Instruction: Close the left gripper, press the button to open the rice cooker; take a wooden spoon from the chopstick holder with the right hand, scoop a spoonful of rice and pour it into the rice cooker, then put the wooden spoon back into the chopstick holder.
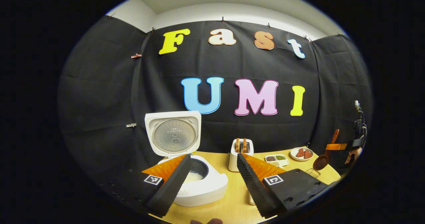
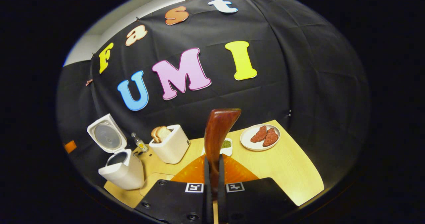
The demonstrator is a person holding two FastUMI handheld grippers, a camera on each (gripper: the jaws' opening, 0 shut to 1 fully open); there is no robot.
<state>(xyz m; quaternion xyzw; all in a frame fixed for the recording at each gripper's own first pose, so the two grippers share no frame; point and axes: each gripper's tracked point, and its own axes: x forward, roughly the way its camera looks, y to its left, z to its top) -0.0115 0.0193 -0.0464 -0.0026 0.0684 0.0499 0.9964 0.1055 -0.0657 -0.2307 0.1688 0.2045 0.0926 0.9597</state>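
The white rice cooker (image 1: 202, 187) stands open with its lid (image 1: 172, 132) upright, and white rice lies in the pot (image 1: 194, 176). My left gripper (image 1: 214, 156) is open above and just in front of it, holding nothing. My right gripper (image 2: 214, 162) is shut on the wooden spoon (image 2: 217, 131), whose wood rises from between the fingers. In the left gripper view the spoon (image 1: 321, 161) hangs bowl down at the far right, over the table's edge, held by the right gripper (image 1: 336, 146). The cooker (image 2: 123, 169) stands far left in the right gripper view.
A white toaster (image 1: 241, 155) with bread slices stands mid-table. A small compartment dish (image 1: 277, 159) and a plate of red meat slices (image 1: 301, 153) sit to its right. A small wire holder (image 1: 312, 173) is below the spoon. A little bottle (image 2: 139, 142) stands between the cooker and toaster.
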